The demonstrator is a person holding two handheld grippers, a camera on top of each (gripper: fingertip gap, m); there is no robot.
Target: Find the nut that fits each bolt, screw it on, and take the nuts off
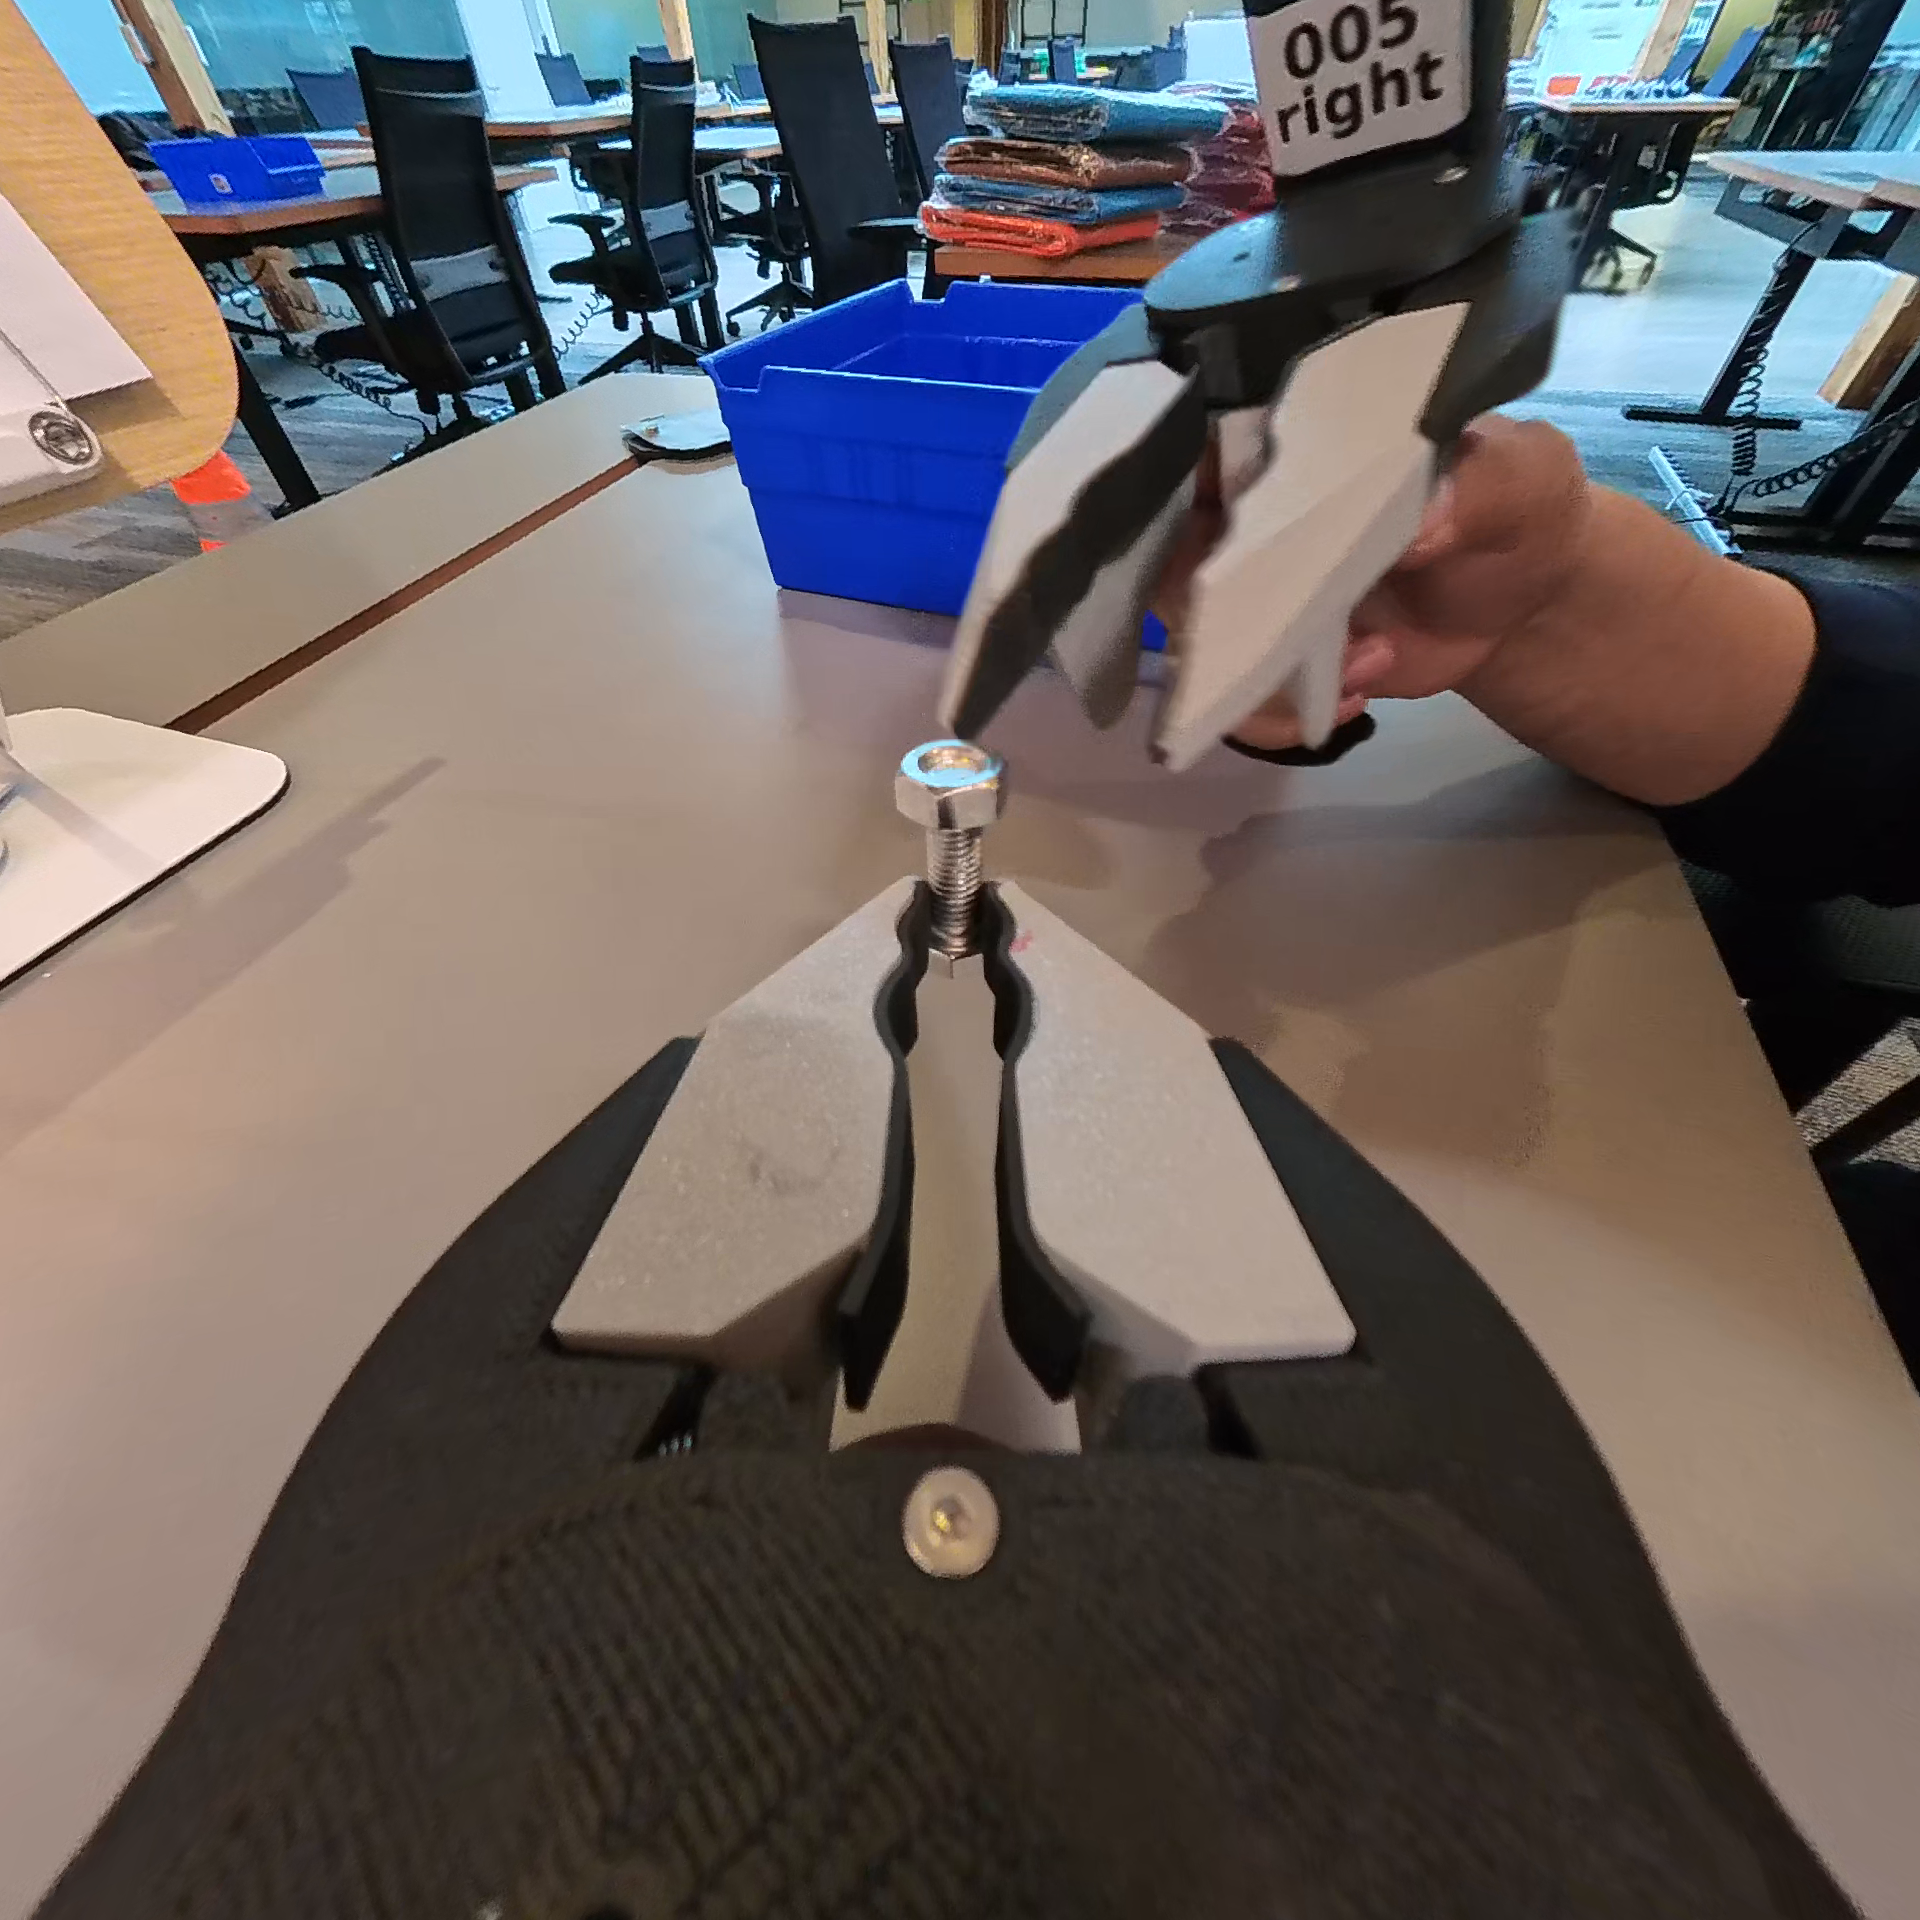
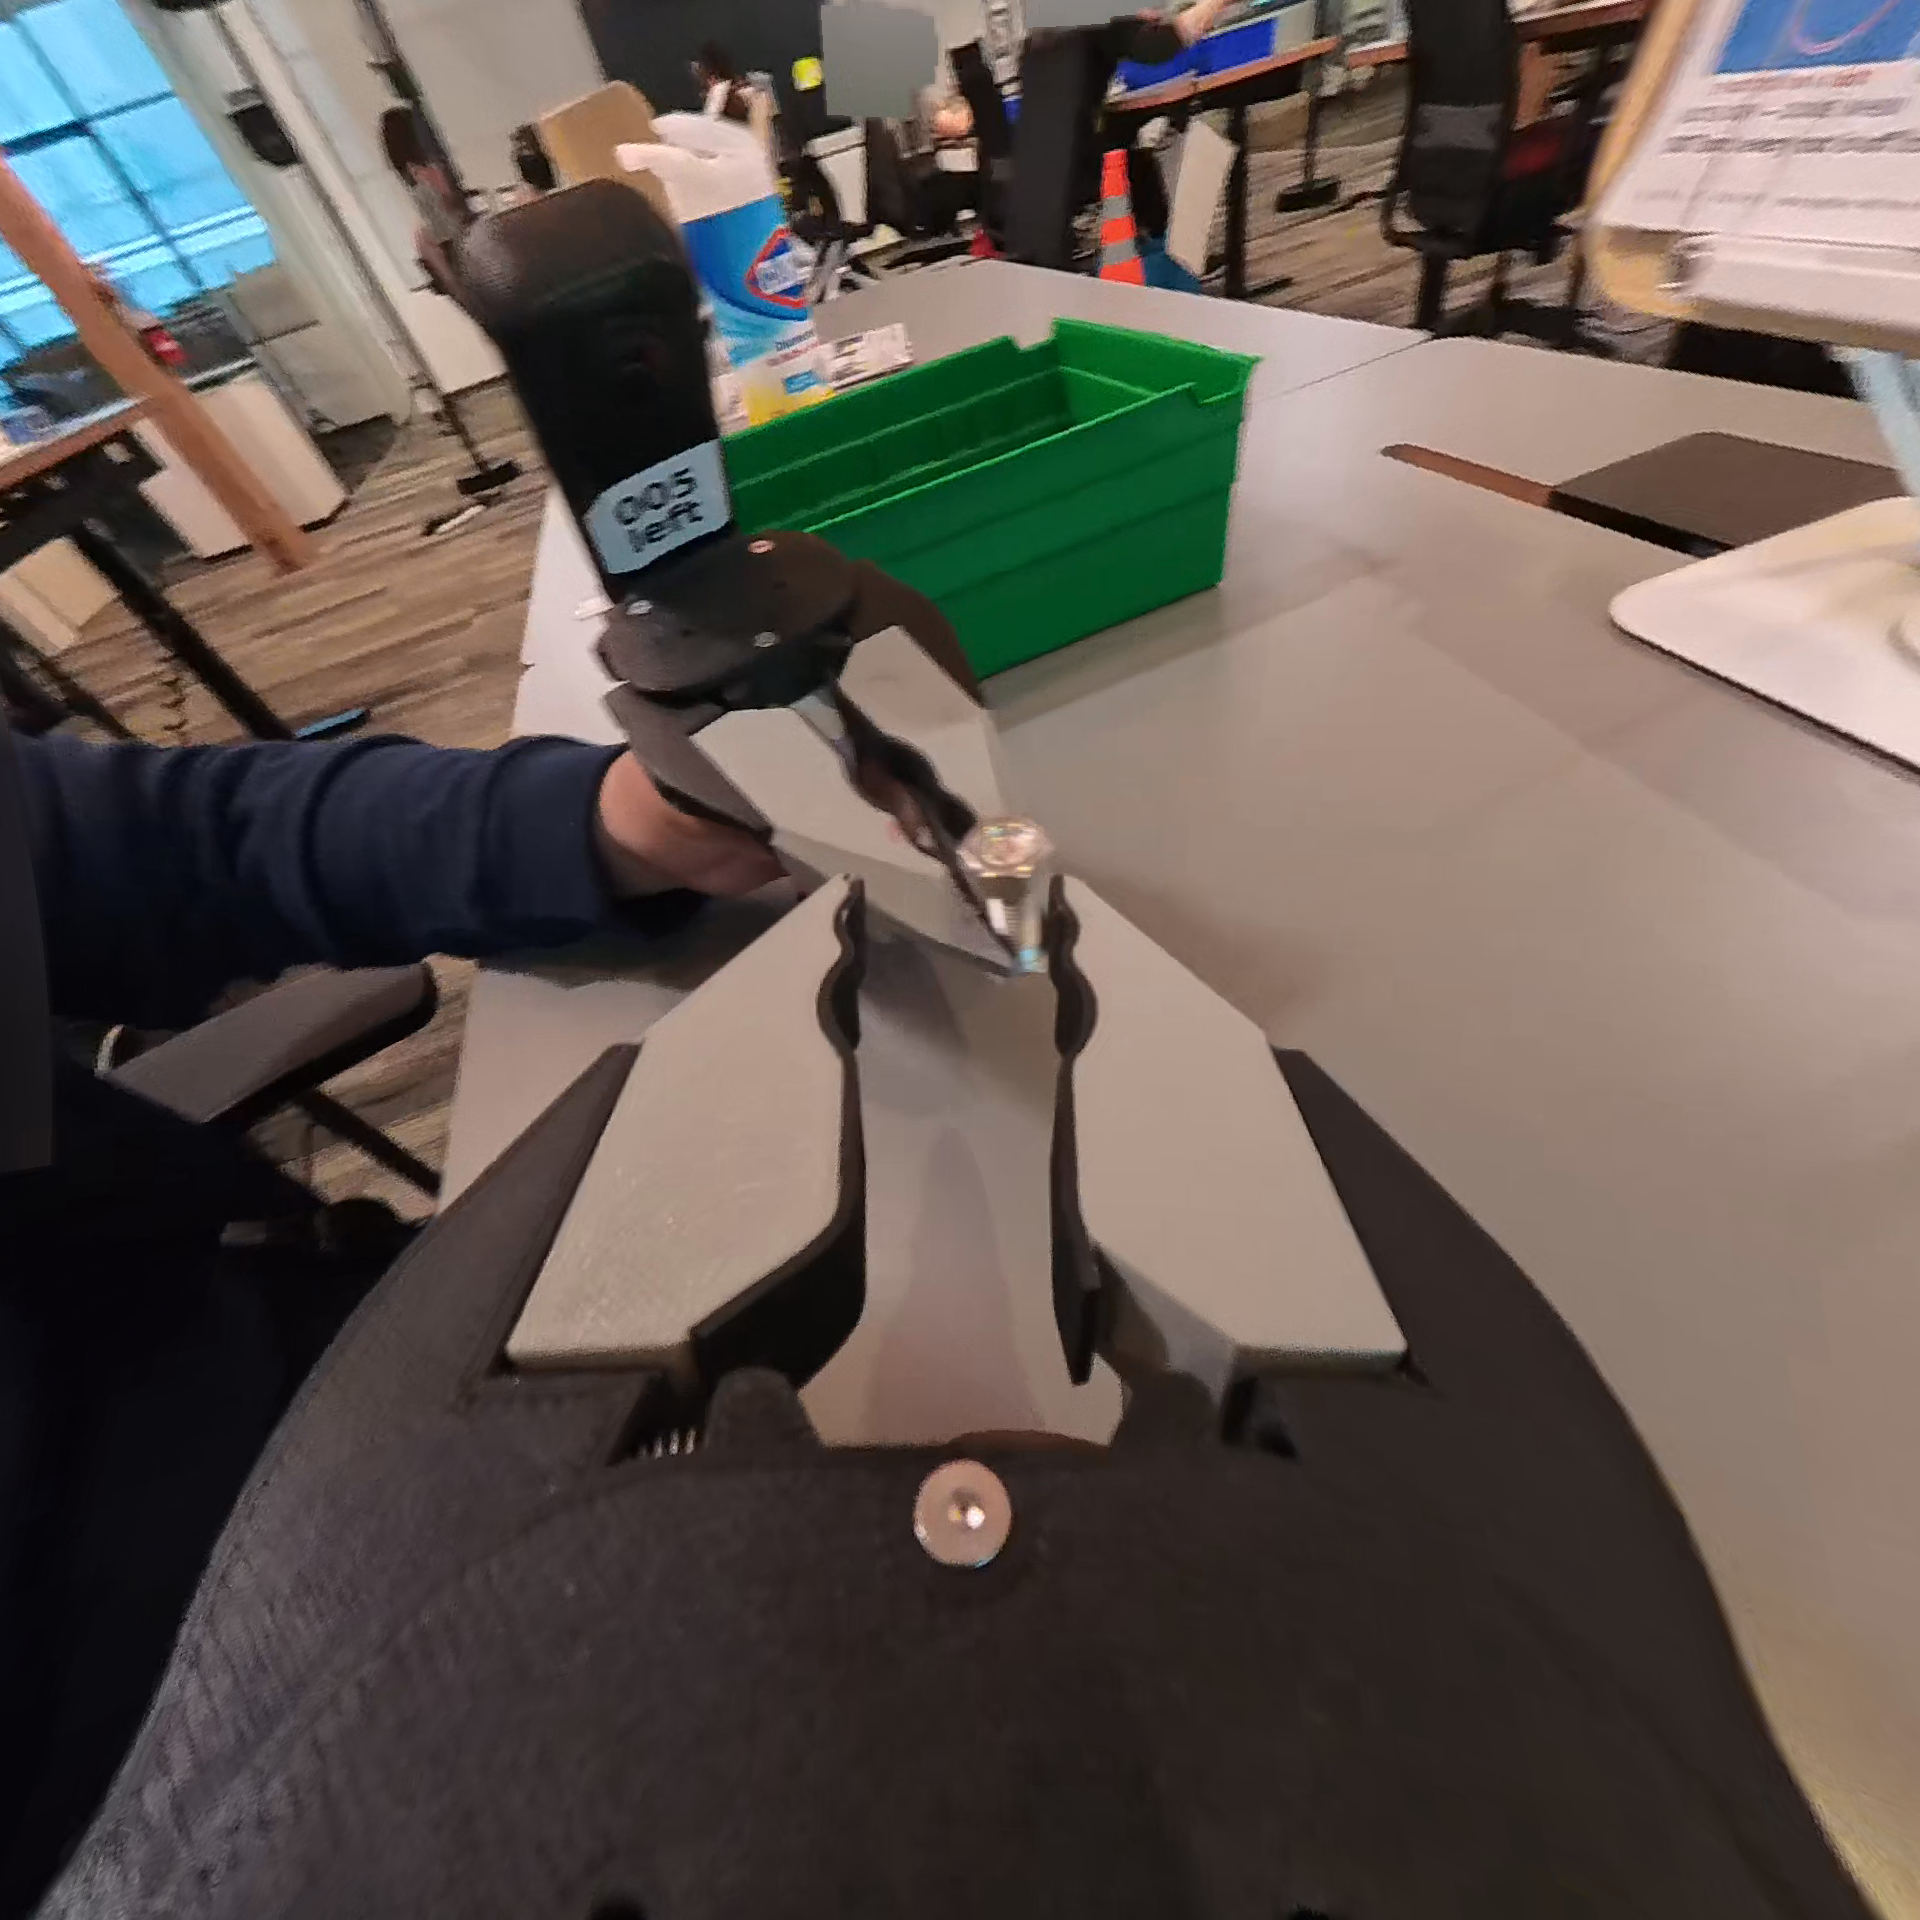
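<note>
Nut (image 1: 950,781) threaded on top of upright bolt (image 1: 953,891), above grey table (image 1: 520,831). Bolt clenched low by left tongs (image 1: 954,930). Right tongs (image 1: 1060,727) released, spread just beside nut. Blue bin (image 1: 883,457) behind bolt; green bin (image 2: 1039,488) beyond it.

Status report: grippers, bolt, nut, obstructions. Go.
Left gripper shut on bolt, held upright. Nut sits at bolt's top. Right gripper open, empty, beside the nut. Nothing in the way.
</note>
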